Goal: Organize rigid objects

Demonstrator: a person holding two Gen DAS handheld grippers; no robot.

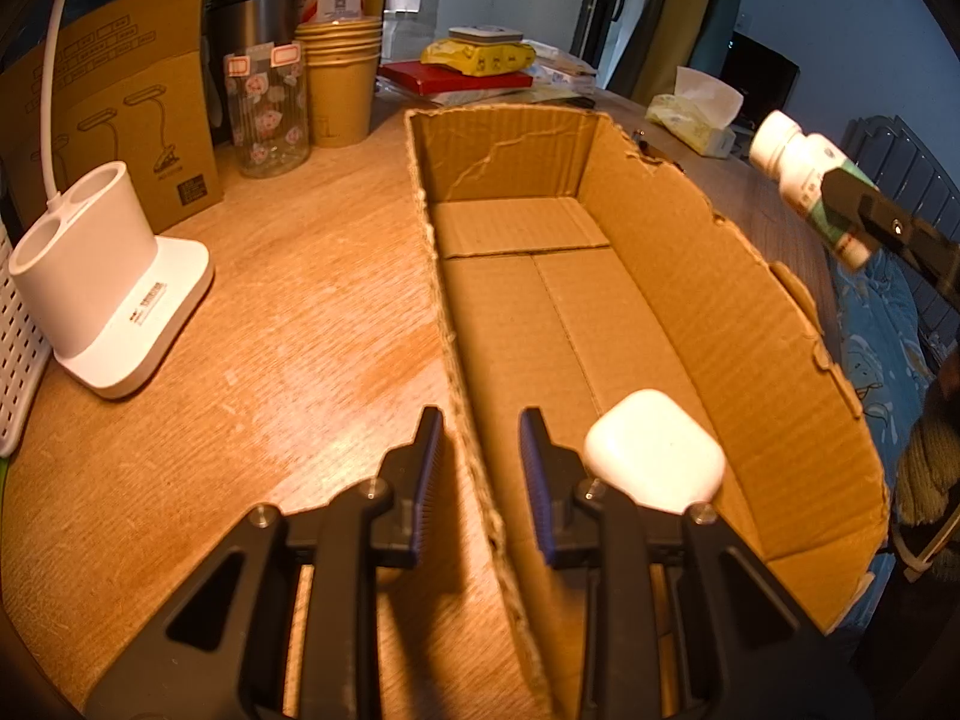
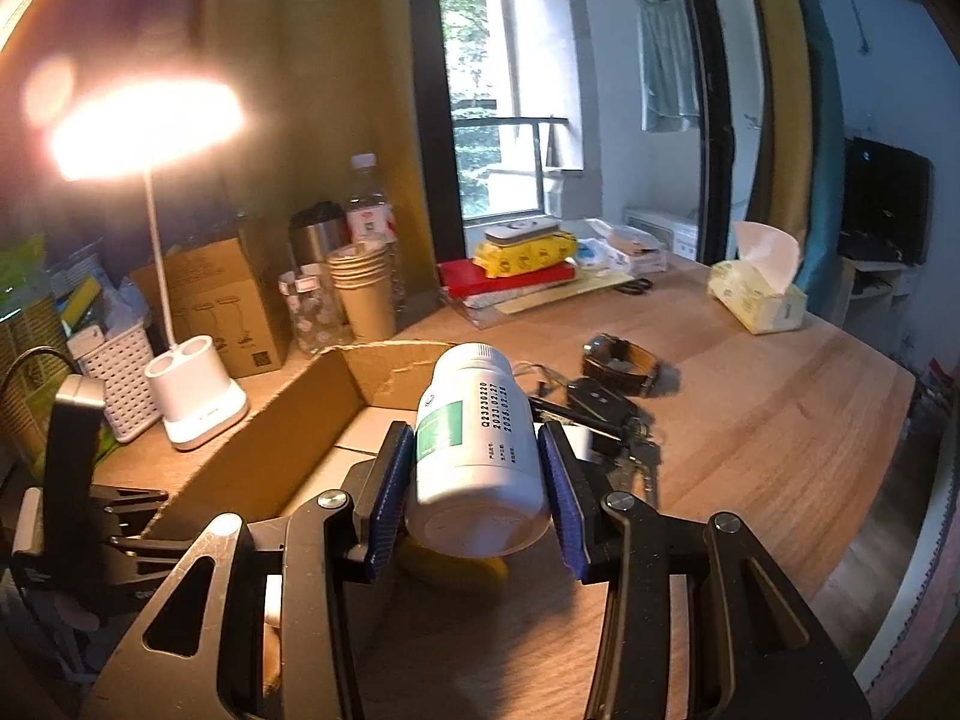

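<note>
Now, on the left, the left gripper point(image 1: 480, 468) pinches the cardboard box point(image 1: 750, 300)'s near wall, a white case point(image 1: 657, 450) inside just beside it. Right, the right gripper point(image 2: 477, 480) clamps a pill bottle point(image 2: 477, 444) above the box edge, cap pointing away, box floor ahead bare.

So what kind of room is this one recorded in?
Most likely a lived-in bedroom or dorm room, not a lab. A cluttered wooden desk holds a lit desk lamp, stacked paper cups and a tissue box, and patterned bedding lies beside the desk.
</note>
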